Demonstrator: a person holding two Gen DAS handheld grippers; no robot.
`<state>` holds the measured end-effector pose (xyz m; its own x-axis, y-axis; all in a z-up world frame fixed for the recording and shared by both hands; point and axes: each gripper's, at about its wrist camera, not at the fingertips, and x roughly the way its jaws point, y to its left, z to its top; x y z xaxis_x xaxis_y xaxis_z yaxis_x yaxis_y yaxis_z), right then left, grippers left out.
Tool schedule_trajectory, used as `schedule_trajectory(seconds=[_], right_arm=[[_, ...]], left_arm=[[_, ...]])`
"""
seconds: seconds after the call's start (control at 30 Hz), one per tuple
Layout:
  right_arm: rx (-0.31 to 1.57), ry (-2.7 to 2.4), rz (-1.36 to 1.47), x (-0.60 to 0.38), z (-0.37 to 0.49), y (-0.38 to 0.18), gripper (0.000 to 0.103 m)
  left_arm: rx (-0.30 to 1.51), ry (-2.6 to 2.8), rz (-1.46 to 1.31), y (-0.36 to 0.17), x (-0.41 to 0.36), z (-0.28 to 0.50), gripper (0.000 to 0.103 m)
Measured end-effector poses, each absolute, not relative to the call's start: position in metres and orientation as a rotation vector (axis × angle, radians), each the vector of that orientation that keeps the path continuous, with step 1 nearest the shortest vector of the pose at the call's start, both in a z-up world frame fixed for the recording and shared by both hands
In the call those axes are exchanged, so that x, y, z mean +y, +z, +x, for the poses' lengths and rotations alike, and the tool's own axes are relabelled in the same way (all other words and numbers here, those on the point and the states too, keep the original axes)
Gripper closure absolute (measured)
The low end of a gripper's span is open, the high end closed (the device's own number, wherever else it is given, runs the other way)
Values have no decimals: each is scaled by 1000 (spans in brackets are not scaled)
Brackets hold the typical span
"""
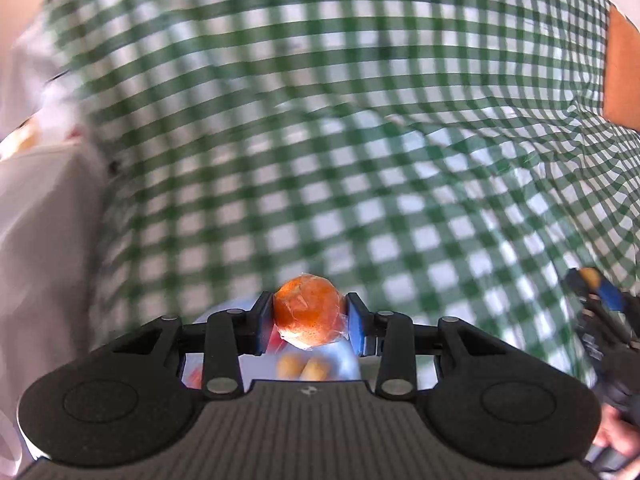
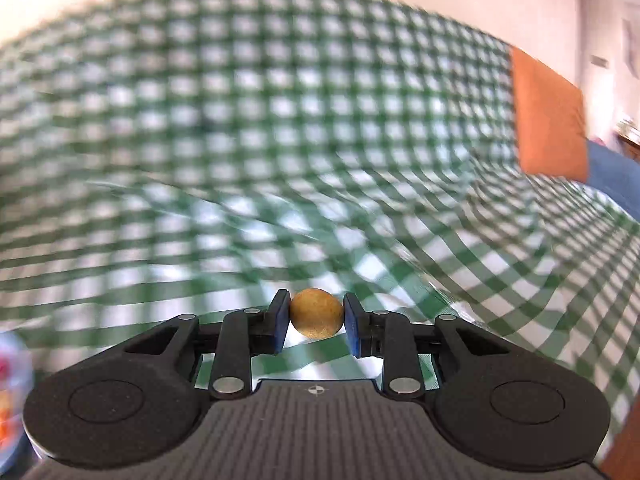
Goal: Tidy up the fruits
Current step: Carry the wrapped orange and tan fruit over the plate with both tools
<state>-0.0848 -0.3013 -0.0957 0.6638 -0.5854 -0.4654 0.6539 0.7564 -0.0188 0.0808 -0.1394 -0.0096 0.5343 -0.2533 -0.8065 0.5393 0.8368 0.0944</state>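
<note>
A round, dimpled orange [image 1: 308, 312] in crinkled clear film is being clamped between the narrowed pads of the left gripper [image 1: 309, 322], low in the frame's centre. A smooth tan ball-shaped fruit [image 2: 316, 313] is being pinched by the right gripper [image 2: 316, 322]. The counter is being covered by blurred green-checked cloth [image 2: 280, 128].

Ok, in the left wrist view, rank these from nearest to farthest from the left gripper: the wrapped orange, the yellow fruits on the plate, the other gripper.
1. Wrapped orange: clamped between the left gripper's fingers.
2. Yellow fruits: just below the fingers, on the pale plate.
3. Right gripper: far right edge, over the green checked tablecloth, holding a small yellow fruit.
</note>
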Motion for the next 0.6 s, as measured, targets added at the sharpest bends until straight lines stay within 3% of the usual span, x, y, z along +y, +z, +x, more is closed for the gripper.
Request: schedule_trajectory(seconds=[0.23,0.6], right_arm=[[477,-415,170,-190,-159,-31,73],[553,-162,86,-93,-171,-3,73]], left_arm=[[905,-418,302,12,-36,12,61],[885,-341,258,23,47,-56,61]])
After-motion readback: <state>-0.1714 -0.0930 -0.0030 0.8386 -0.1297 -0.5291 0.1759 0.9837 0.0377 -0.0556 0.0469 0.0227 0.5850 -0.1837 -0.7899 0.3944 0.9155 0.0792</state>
